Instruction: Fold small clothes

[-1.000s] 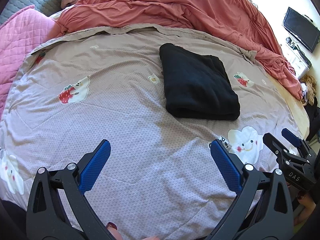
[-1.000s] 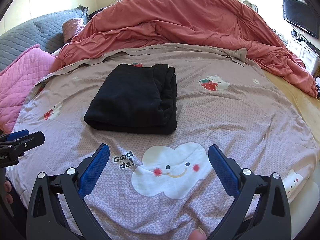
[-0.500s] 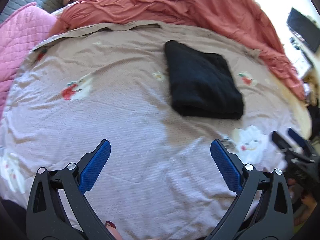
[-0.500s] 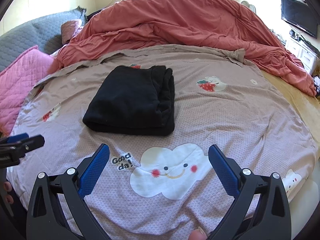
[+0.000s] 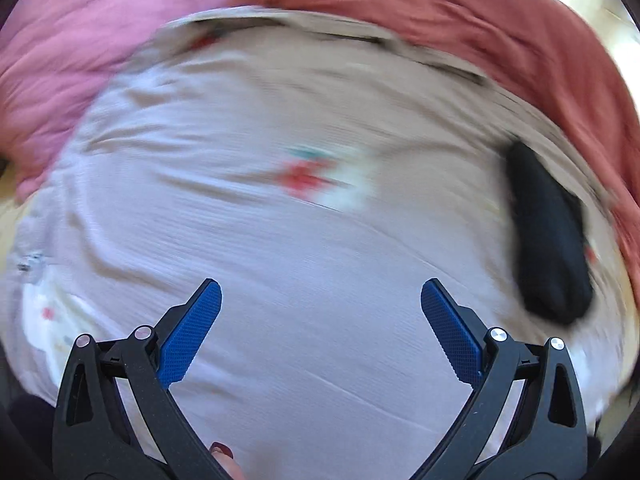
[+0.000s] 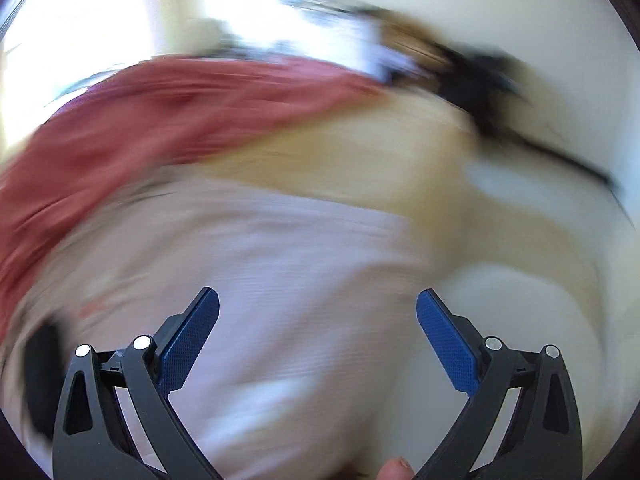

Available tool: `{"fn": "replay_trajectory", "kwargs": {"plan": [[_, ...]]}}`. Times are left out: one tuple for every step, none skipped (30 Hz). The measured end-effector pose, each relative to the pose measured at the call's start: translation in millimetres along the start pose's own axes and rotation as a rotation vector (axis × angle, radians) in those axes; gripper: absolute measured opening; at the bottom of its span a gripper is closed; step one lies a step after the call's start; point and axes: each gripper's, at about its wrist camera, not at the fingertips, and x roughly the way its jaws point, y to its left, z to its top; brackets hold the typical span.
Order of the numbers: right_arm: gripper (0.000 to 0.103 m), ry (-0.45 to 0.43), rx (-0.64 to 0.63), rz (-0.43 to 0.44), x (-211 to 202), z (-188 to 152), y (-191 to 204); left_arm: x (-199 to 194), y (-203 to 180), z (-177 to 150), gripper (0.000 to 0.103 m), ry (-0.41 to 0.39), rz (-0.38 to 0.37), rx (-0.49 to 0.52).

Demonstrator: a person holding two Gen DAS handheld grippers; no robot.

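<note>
**Both grippers wide open over the bed, folded garment off to the side**

Although both views are smeared by motion blur, the pale printed bedsheet (image 5: 320, 240) plainly fills most of the left wrist view, with a blurred red-and-white print near its centre. Across the top and right of that frame runs the rust-red duvet (image 5: 500, 28), and a pink quilted blanket (image 5: 80, 40) takes the upper left. The folded black garment (image 5: 548, 240) lies on the sheet at the right edge of the frame, well apart from the left gripper (image 5: 320, 300), whose blue-padded fingers stand spread wide with nothing between them. A fingertip with a dark red nail shows at the bottom edge.

From the right wrist, the duvet (image 6: 160, 120) streaks across the upper left (everything behind it is too blurred to name). The right gripper (image 6: 318, 308) is likewise spread wide and empty above the sheet (image 6: 300, 280).
</note>
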Motion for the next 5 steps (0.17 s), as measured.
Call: {"fn": "replay_trajectory", "kwargs": {"plan": [[0.099,0.042,0.081,-0.098,24,4,-40,7,24,11,0.094,0.003,0.058,-0.037],[0.099,0.062,0.146,-0.175,43,6,-75,11,44,19,0.094,0.0,0.106,-0.063],[0.099,0.078,0.184,-0.233,54,7,-98,14,58,26,0.094,-0.003,0.139,-0.077],[0.099,0.104,0.226,-0.305,69,7,-129,18,82,35,0.094,-0.007,0.201,-0.106],[0.099,0.114,0.254,-0.338,79,7,-148,21,97,42,0.094,-0.007,0.236,-0.123]]}}
